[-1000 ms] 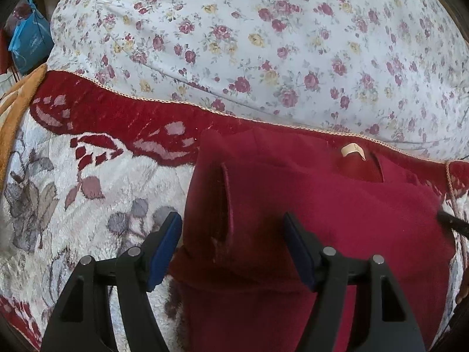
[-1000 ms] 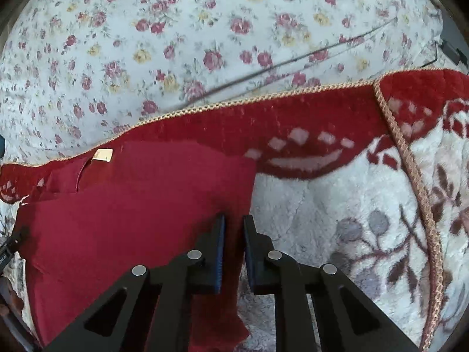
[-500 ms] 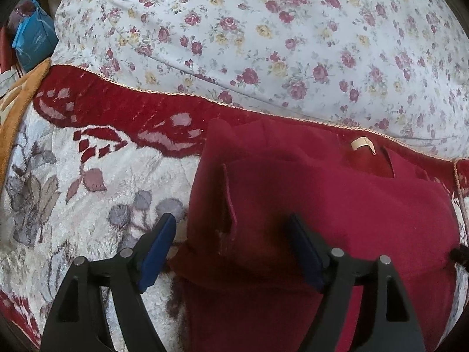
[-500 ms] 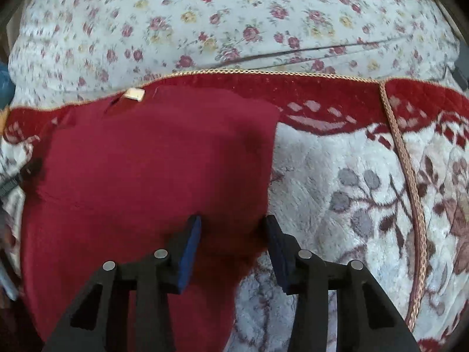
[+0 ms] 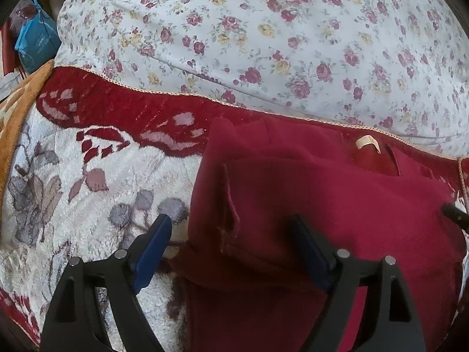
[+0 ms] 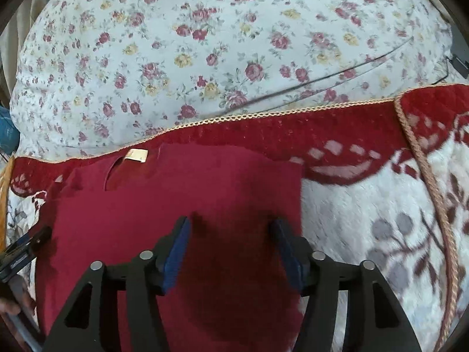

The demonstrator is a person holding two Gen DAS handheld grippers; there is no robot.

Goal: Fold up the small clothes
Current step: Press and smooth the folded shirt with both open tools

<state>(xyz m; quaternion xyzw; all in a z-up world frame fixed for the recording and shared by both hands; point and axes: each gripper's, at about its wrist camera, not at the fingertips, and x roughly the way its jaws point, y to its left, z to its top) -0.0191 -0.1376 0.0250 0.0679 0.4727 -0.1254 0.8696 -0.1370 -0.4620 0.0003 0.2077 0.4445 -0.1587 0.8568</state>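
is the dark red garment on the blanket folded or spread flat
Partly folded. On the dark red garment a side layer is turned in over the body, its raw edge showing by the left gripper, whose jaws are opening.

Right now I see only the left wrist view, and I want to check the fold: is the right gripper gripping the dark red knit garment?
Observer: No. The right gripper has its fingers apart and opening; the dark red knit garment lies flat between them, unpinched.
Operator: Is its right edge tidy?
Observer: Yes, it runs straight along the white fleece blanket, with no sleeve sticking out.
Operator: Anything beyond on that side?
Observer: A thin dark cable crosses the floral bedsheet.
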